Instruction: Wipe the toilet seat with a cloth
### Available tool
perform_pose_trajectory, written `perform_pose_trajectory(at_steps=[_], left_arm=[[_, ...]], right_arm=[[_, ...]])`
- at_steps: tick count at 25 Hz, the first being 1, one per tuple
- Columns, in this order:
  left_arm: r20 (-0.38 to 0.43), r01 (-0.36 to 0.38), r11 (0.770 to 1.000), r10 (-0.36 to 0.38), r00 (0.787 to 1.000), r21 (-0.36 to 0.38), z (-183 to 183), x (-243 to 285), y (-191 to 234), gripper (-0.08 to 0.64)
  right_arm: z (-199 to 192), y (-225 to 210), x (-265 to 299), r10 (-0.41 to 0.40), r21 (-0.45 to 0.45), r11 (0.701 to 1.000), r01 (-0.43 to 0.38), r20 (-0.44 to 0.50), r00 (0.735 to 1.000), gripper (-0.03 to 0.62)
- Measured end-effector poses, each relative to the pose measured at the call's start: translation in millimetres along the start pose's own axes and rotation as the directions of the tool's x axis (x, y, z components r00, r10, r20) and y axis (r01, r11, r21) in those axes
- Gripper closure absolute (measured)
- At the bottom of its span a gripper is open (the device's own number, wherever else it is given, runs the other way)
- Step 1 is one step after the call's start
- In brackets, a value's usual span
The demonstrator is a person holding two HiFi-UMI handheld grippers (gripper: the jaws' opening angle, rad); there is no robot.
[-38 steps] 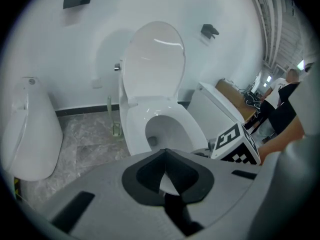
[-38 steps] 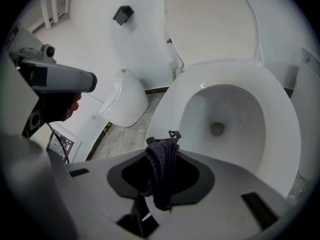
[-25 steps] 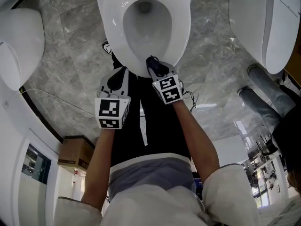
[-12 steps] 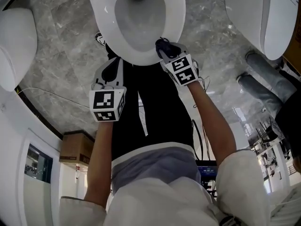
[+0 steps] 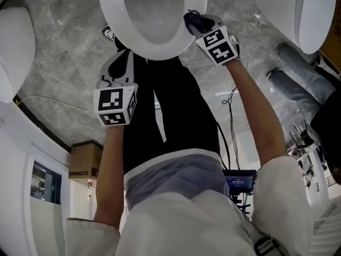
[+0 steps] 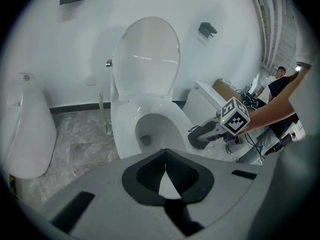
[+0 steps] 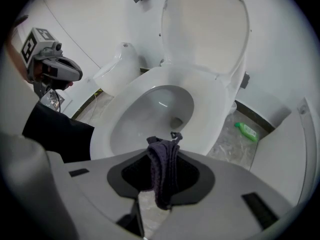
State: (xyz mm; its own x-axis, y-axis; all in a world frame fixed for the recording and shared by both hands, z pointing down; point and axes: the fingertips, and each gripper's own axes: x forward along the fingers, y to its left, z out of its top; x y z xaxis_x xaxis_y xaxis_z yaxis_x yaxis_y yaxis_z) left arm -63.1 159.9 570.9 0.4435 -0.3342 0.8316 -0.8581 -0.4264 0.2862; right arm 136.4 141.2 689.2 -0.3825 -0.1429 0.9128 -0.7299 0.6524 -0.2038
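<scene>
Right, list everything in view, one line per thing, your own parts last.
toilet seat: one, white, top centre, down
toilet lid: one, white, raised against the wall
cloth: one, dark, pinched in the right tongs
side fixtures: two, white, either side of the toilet
bottle: one, green, on the floor beside the toilet
cardboard box: one, brown, lower left
wall boxes: two, black, above the toilet
floor: grey marble
second person: one, grey trousers, right edge
left tongs: one, grey, shut and empty, off the seat's left front
right tongs: one, grey, shut on the cloth at the seat's right rim
forearms: two, bare, lower centre
</scene>
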Motion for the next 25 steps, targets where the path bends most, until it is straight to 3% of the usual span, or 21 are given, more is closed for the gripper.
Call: perform_pose_trajectory(at_steps=[13,25], left_arm=[[0.01,-0.027,1.0,0.027,1.0,-0.012,-6,-10,21,0.551],[-0.002,-0.027,0.999,0.027,1.0,-0.021,-12,-20,37,0.551]], right_arm=[[57,-63,8,-0.093,-0.142,0.986,0.091,-0.014,0.996,0.489],[116,-109,19,-0.191,-0.127,0.973,0.191,0.012,0.982,0.489]])
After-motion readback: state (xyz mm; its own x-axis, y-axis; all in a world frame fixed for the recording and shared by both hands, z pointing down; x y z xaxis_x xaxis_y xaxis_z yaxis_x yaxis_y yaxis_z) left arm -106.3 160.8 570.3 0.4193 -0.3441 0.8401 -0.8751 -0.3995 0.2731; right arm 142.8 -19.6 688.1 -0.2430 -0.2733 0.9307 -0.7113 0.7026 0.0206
